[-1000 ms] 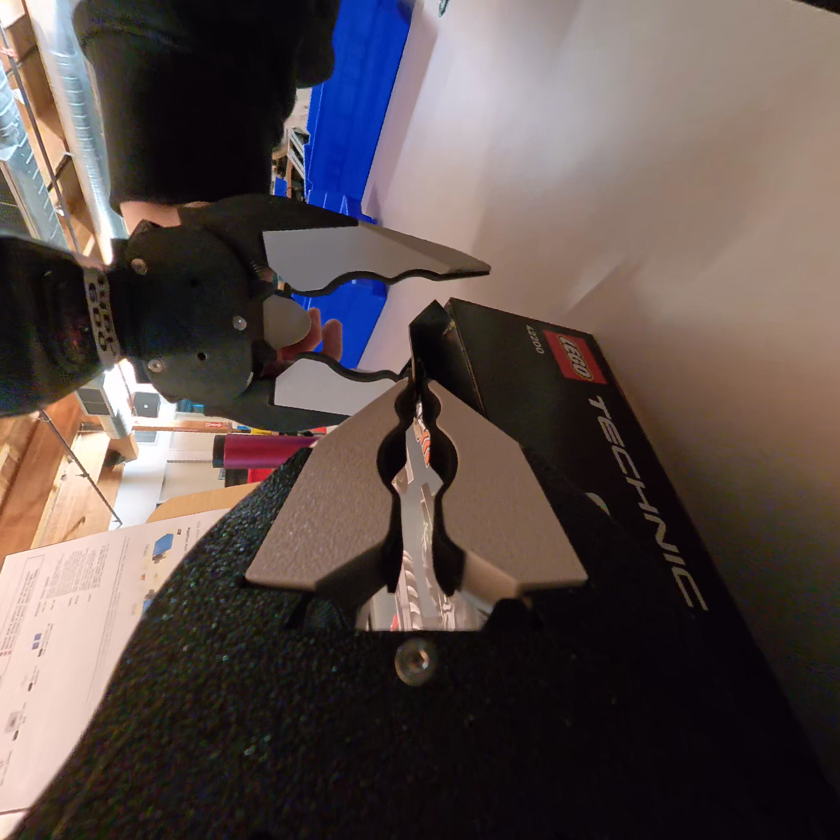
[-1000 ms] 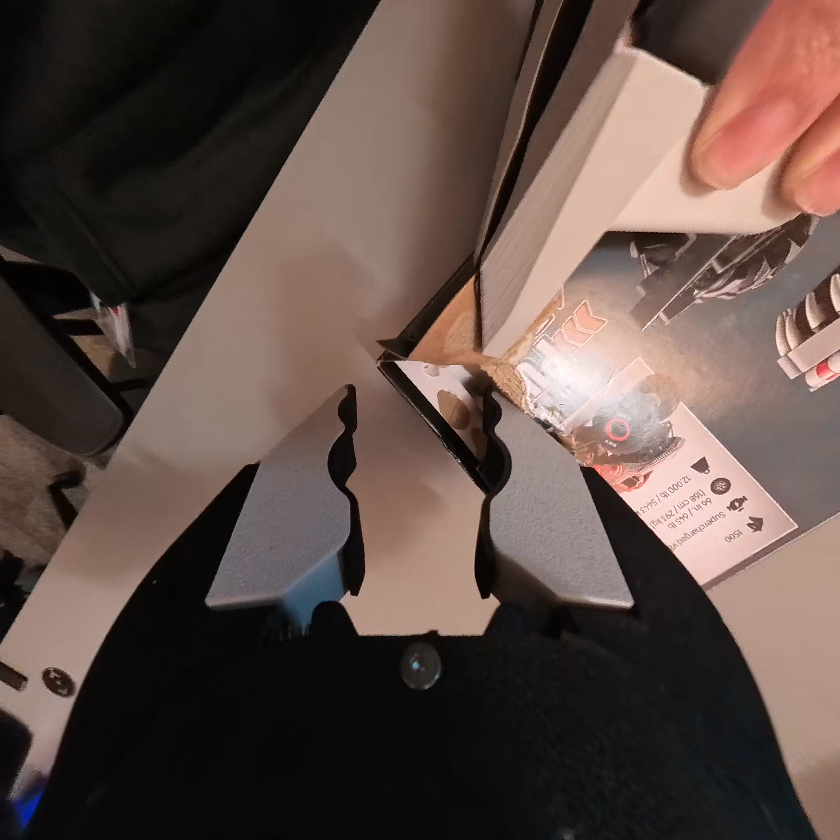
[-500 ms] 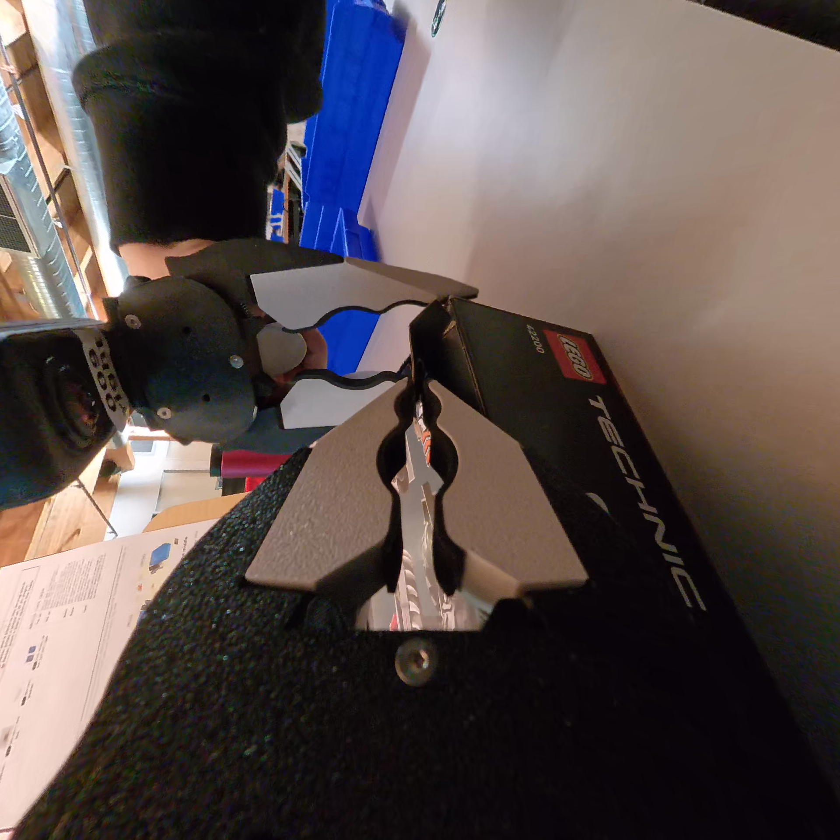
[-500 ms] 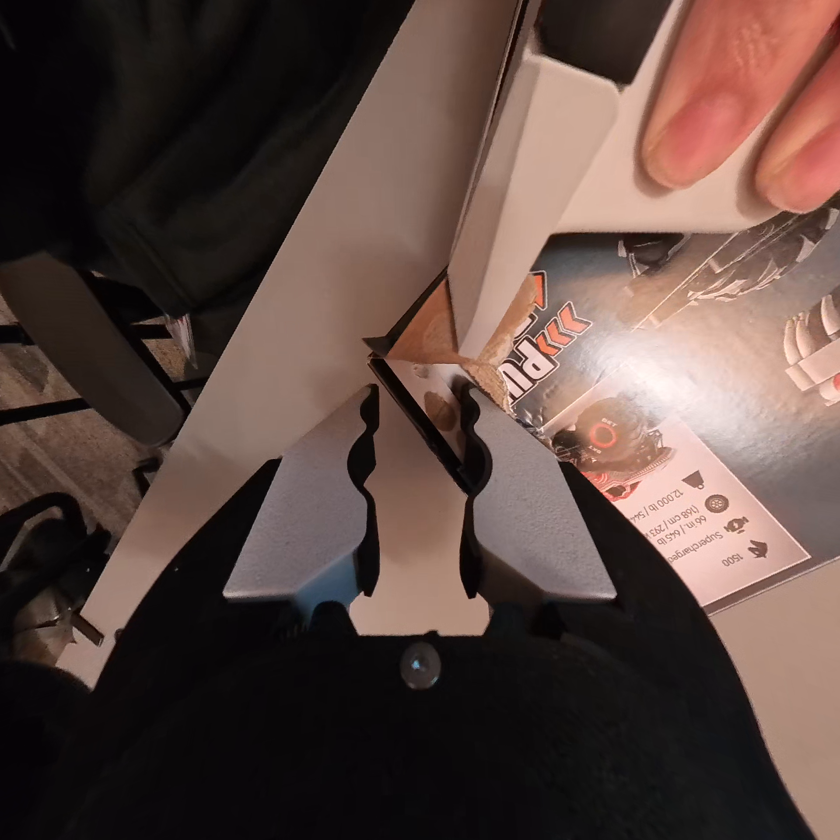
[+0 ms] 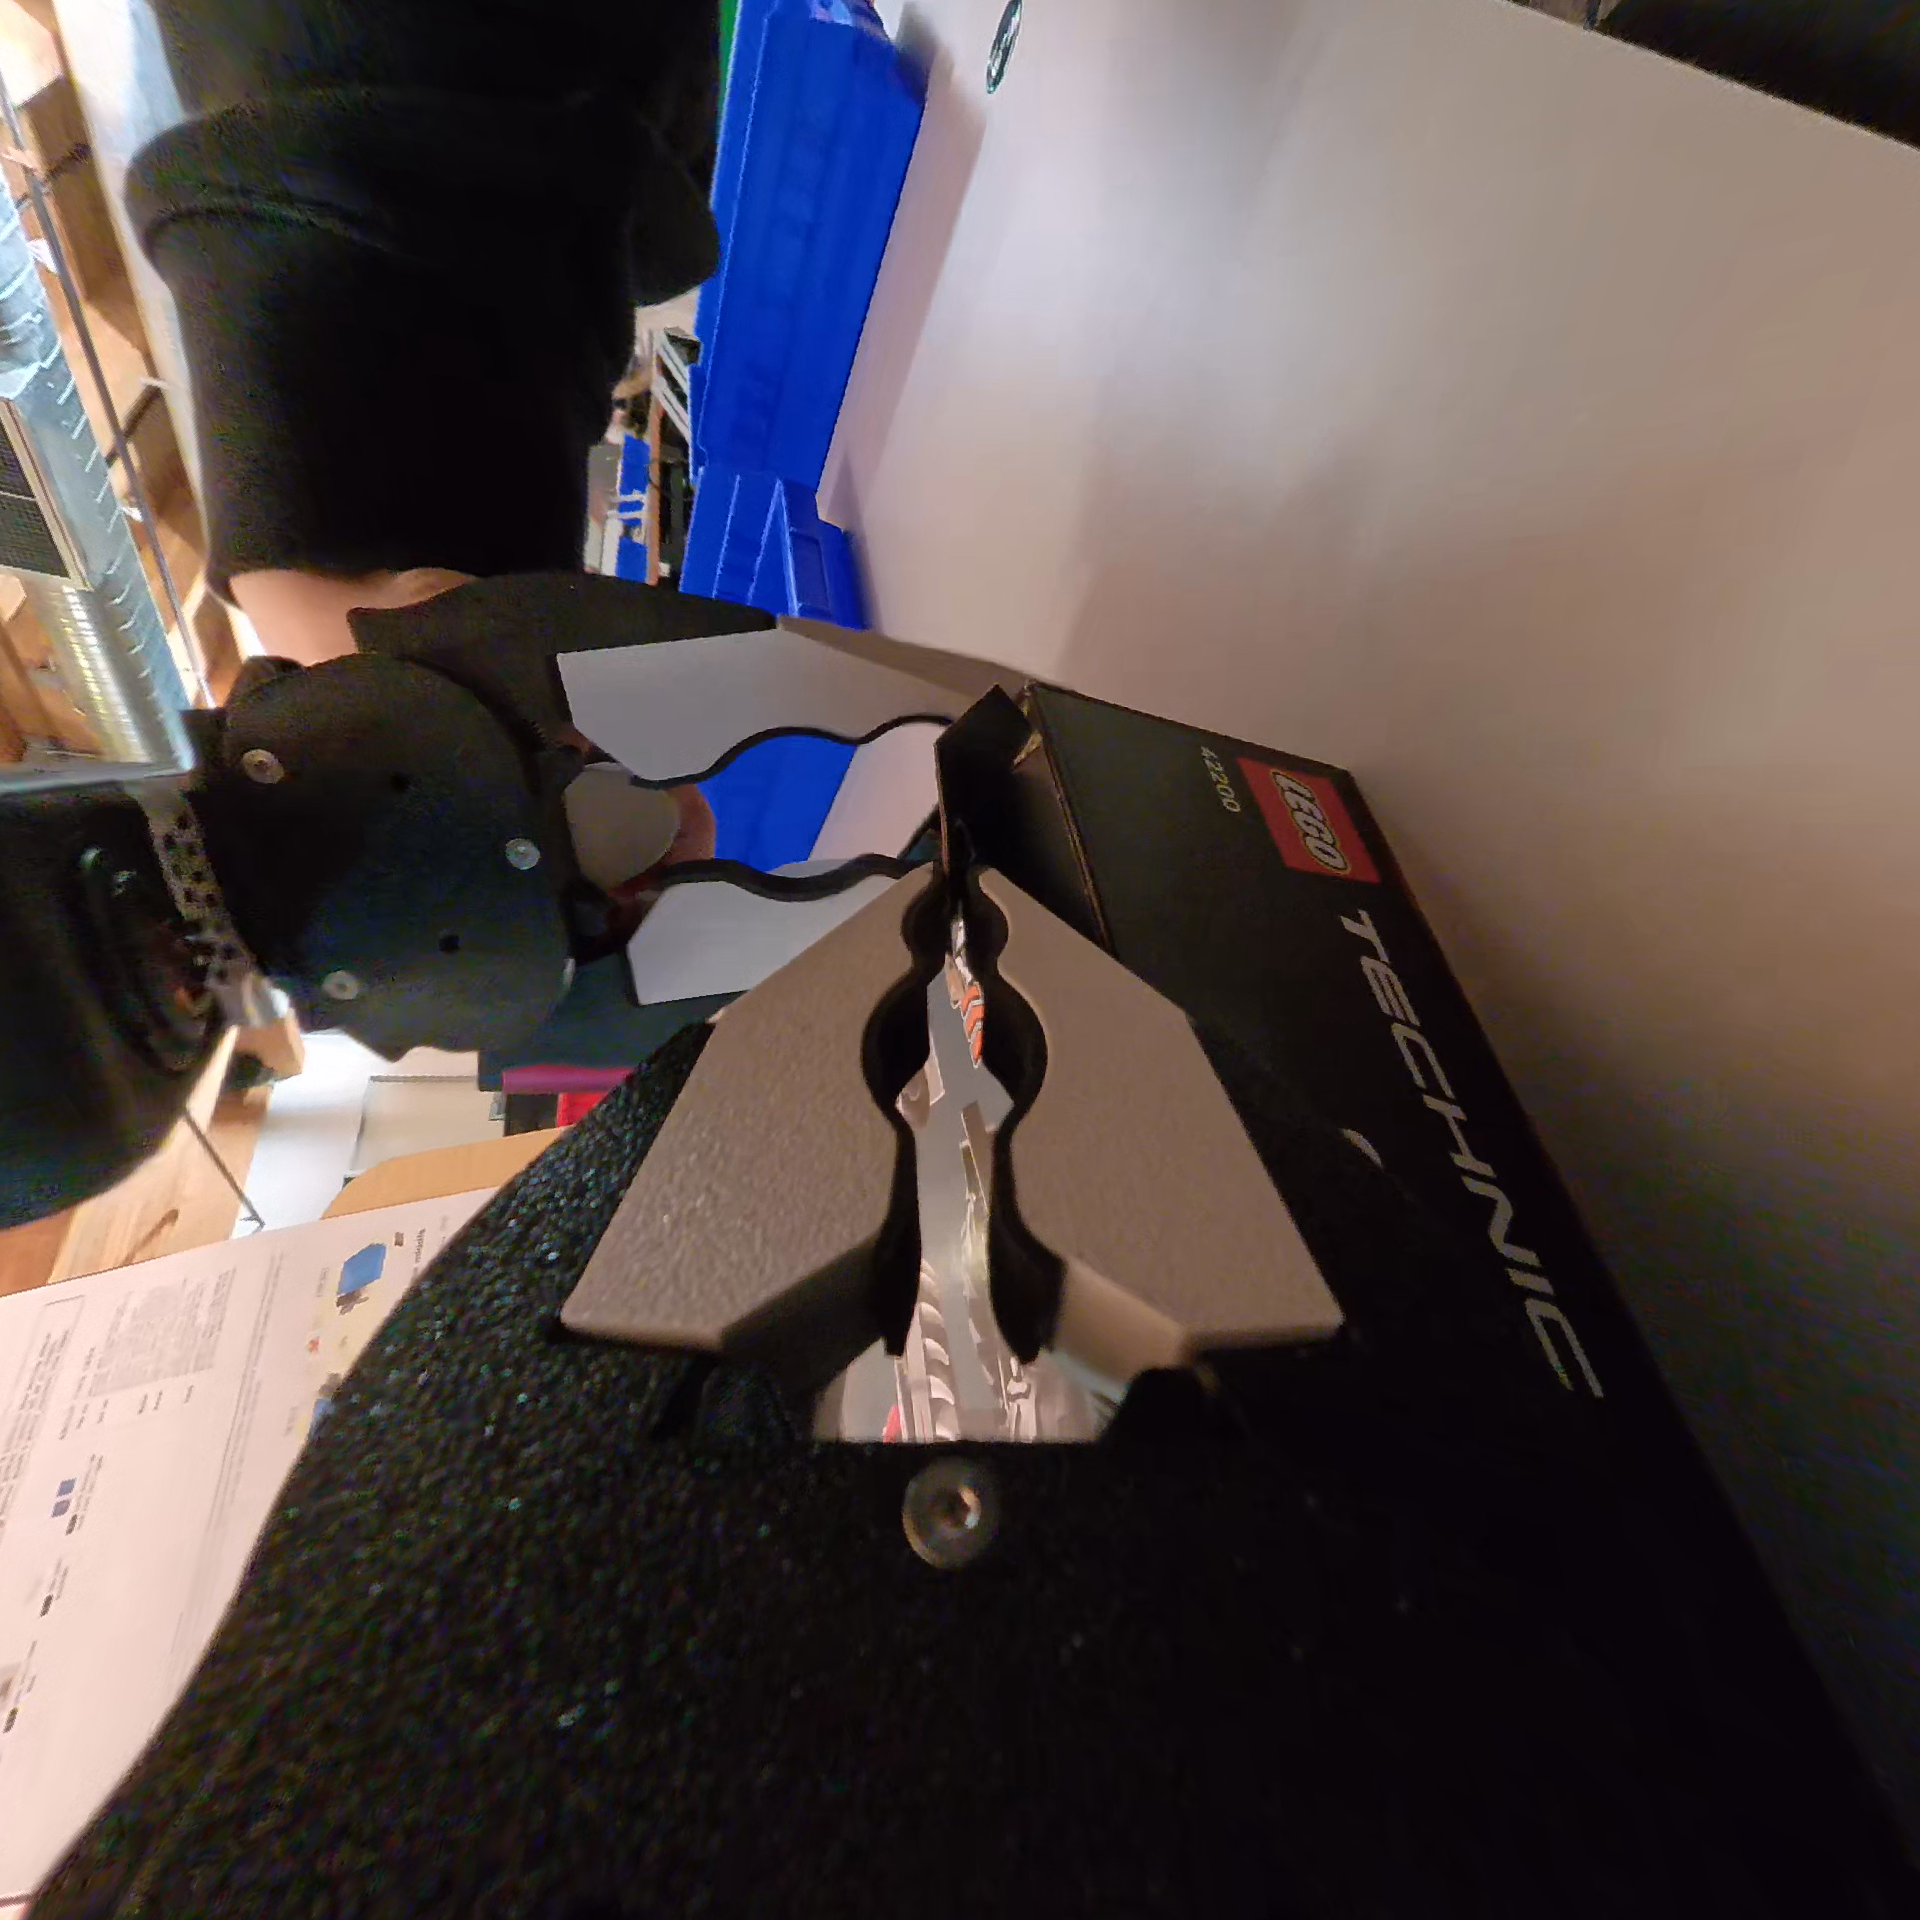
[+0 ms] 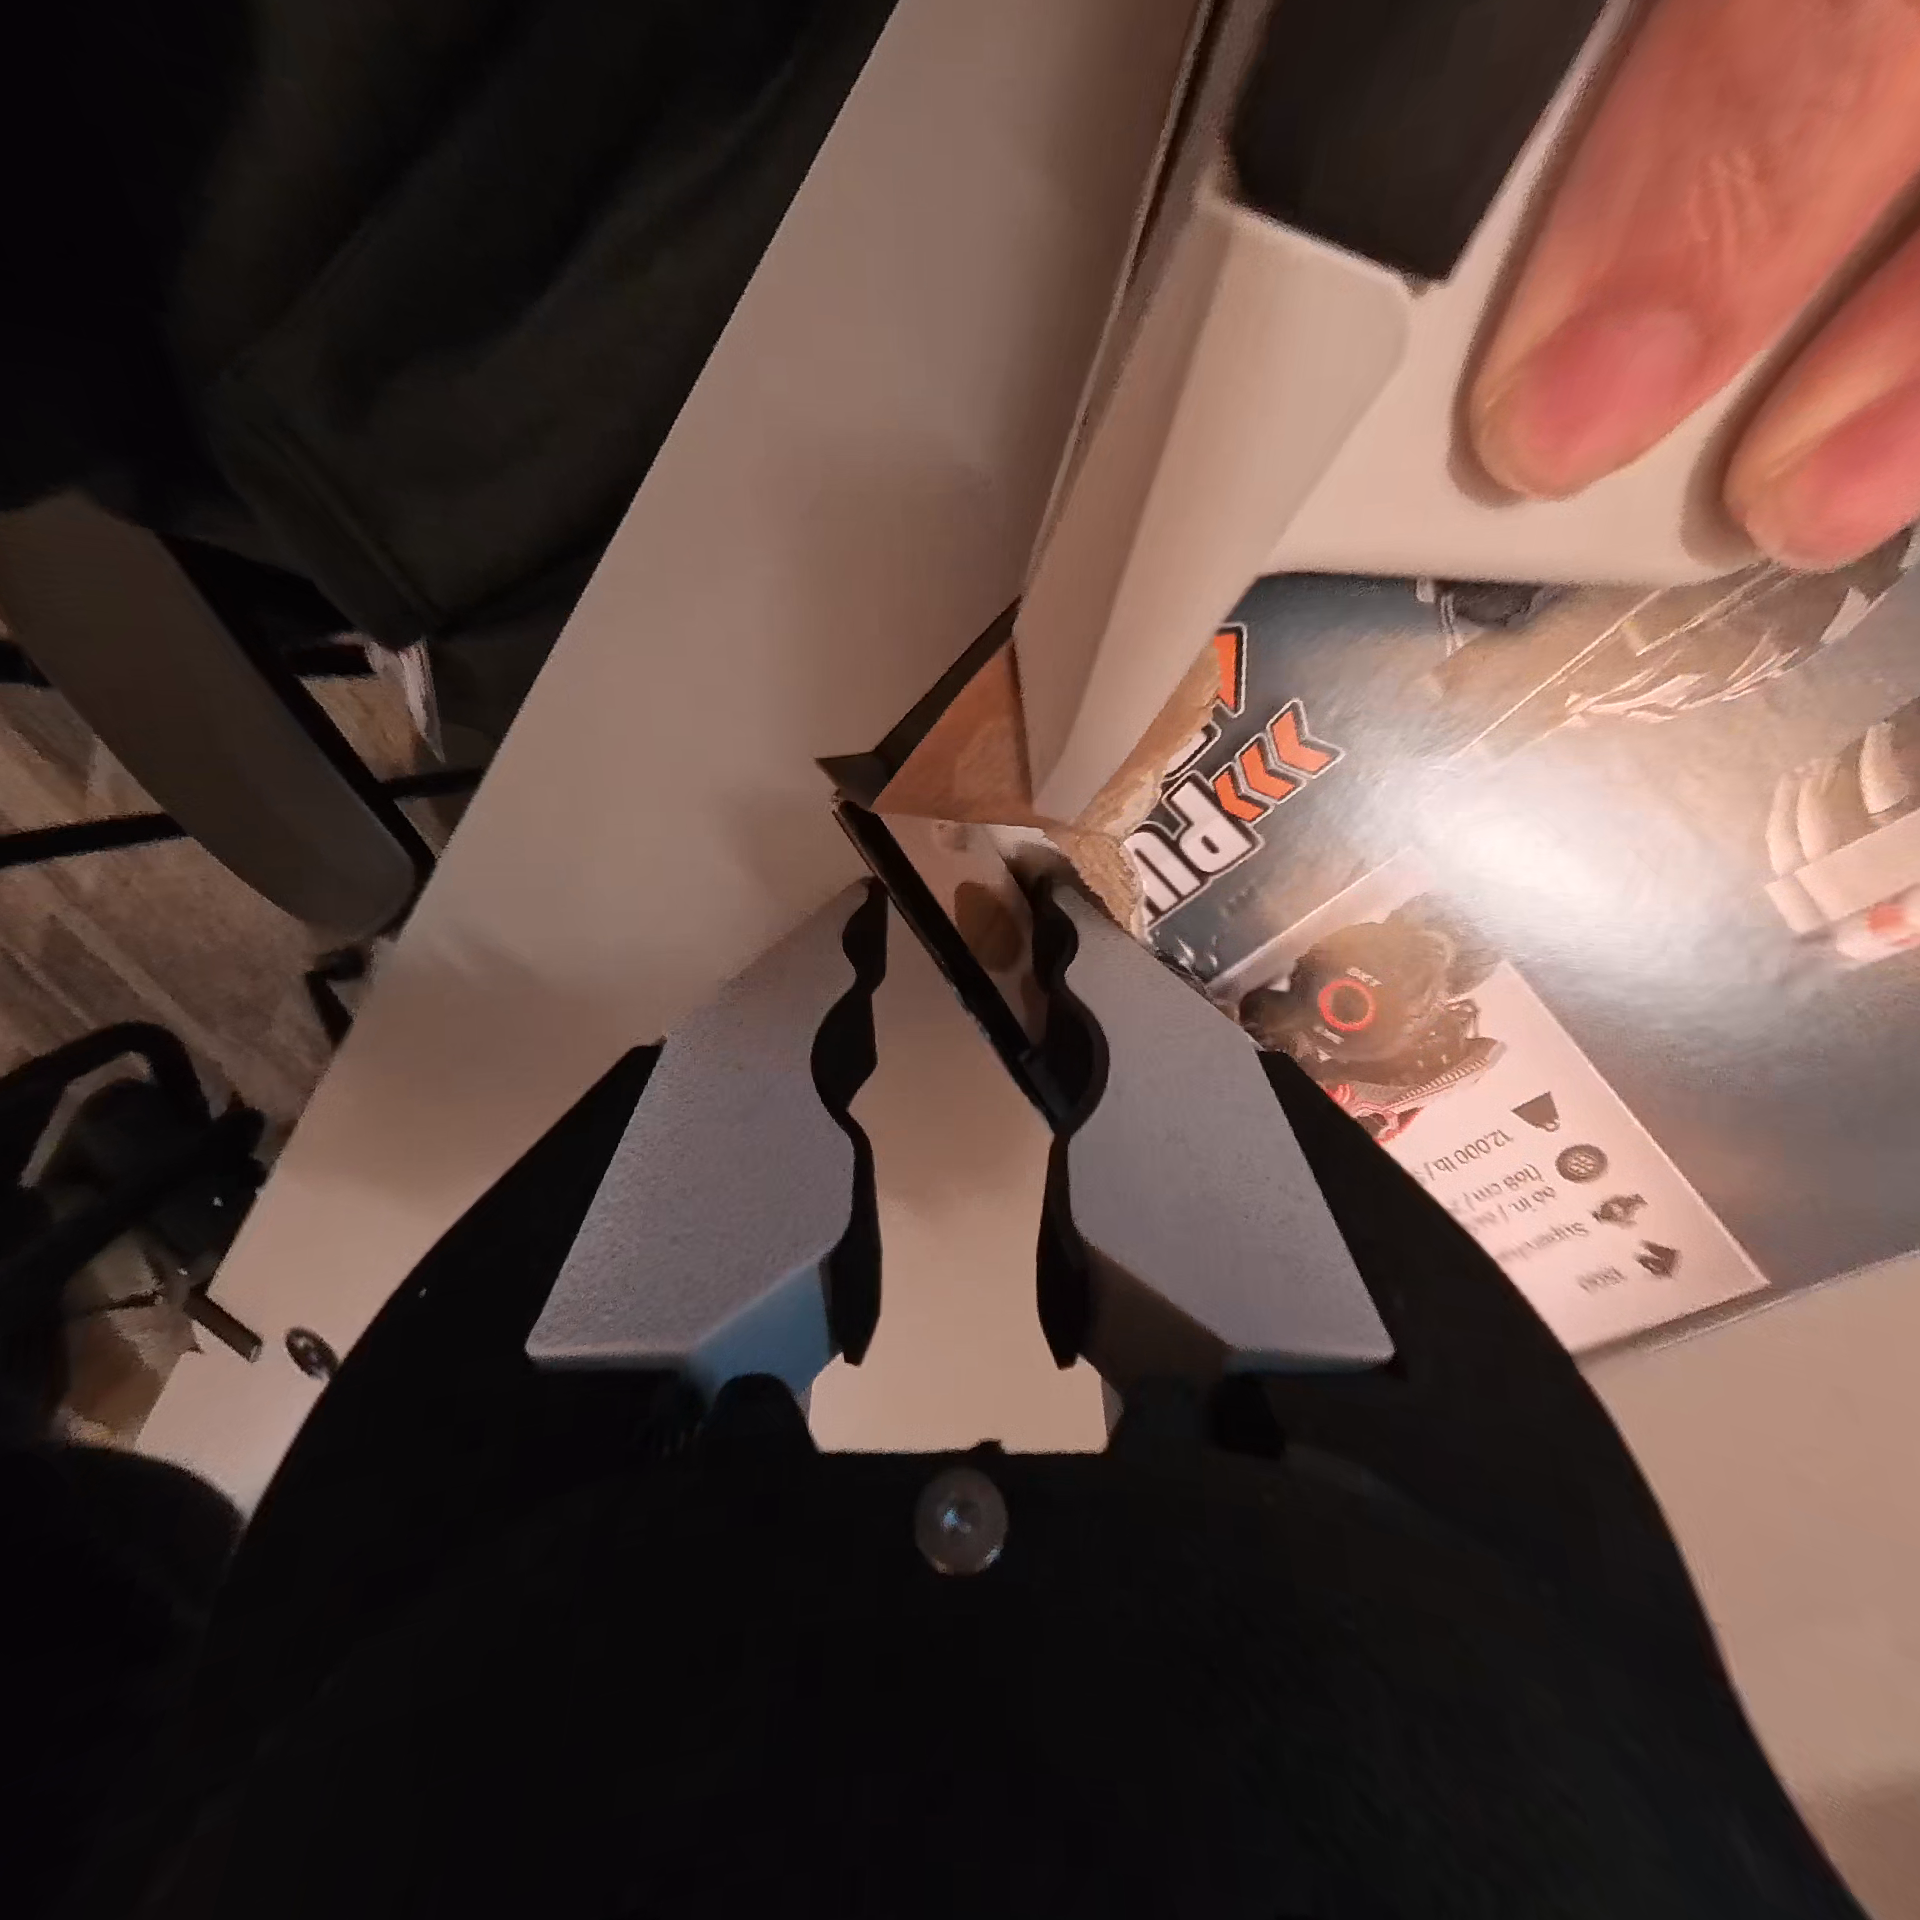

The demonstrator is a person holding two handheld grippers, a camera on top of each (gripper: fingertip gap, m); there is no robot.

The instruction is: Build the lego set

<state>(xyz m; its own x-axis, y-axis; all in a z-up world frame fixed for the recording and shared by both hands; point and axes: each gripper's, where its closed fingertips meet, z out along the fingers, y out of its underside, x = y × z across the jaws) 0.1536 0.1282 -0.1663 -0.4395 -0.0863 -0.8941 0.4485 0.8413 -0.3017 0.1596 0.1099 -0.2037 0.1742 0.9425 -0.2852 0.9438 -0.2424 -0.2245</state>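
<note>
Left wrist view: one box [image 5: 1299, 997], two hand-held grippers [image 5: 961, 904] [image 5: 894, 790].

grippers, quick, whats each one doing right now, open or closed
Left gripper: shut on the lego box, jaws pinching its end.
Right gripper: open, jaws straddling the box's torn flap, not yet clamped.

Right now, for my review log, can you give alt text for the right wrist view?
The right gripper is open, its grey fingers straddling the black end flap of a glossy printed cardboard Lego box lying on a white table. The left gripper's grey finger presses the box's torn corner, with a person's fingertips on it.
</note>
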